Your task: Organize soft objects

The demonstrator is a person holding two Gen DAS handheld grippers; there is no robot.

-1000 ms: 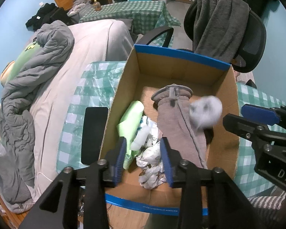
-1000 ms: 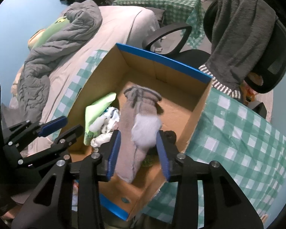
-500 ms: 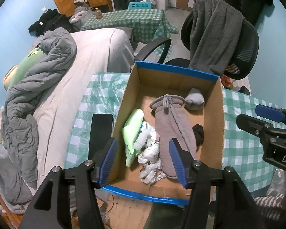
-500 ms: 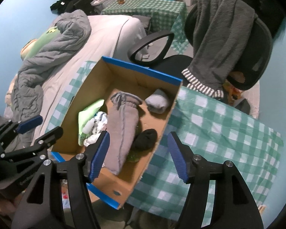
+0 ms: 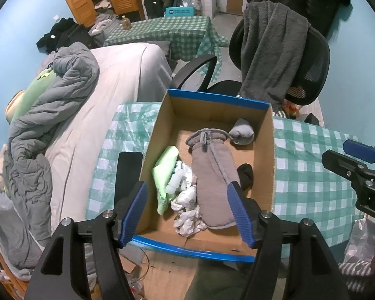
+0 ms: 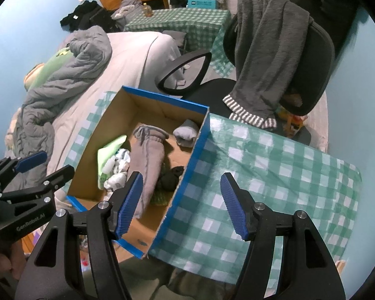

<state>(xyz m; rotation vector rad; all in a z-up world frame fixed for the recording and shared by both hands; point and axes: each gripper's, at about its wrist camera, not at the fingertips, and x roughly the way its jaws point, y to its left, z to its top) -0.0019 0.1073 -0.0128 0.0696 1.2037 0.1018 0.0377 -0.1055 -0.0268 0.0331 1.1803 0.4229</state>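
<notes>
Left gripper (image 5: 187, 208) hangs w/ jaws spread wide, nothing between the pads, above the near end of the cardboard box (image 5: 213, 111); right gripper (image 6: 181, 203) likewise wide apart & empty, straddling the box's right wall, its left finger over the box interior, right finger over the green checked tablecloth (image 6: 275, 175). All soft items sit inside the box, ahead of & below both sets of tongs: a long grey-brown sweatpants roll (image 5: 213, 175) runs lengthwise down the middle, waistband & drawstring at the far end; a balled grey sock (image 5: 241, 132) lies in the far right corner, just past the waistband; a black sock (image 5: 246, 175) sits against the right wall beside the roll; left of the roll a light green cloth (image 5: 165, 172) leans on the left wall, w/ crumpled white patterned fabric (image 5: 187, 200) at its near side, touching both. Black phone (image 5: 127, 172) lies flat on the cloth, just left of the box, outside it. Beyond the box: office chair (image 5: 310, 57) draped w/ a grey towel (image 5: 267, 50); bed w/ rumpled grey duvet (image 5: 50, 110) off to the left.
</notes>
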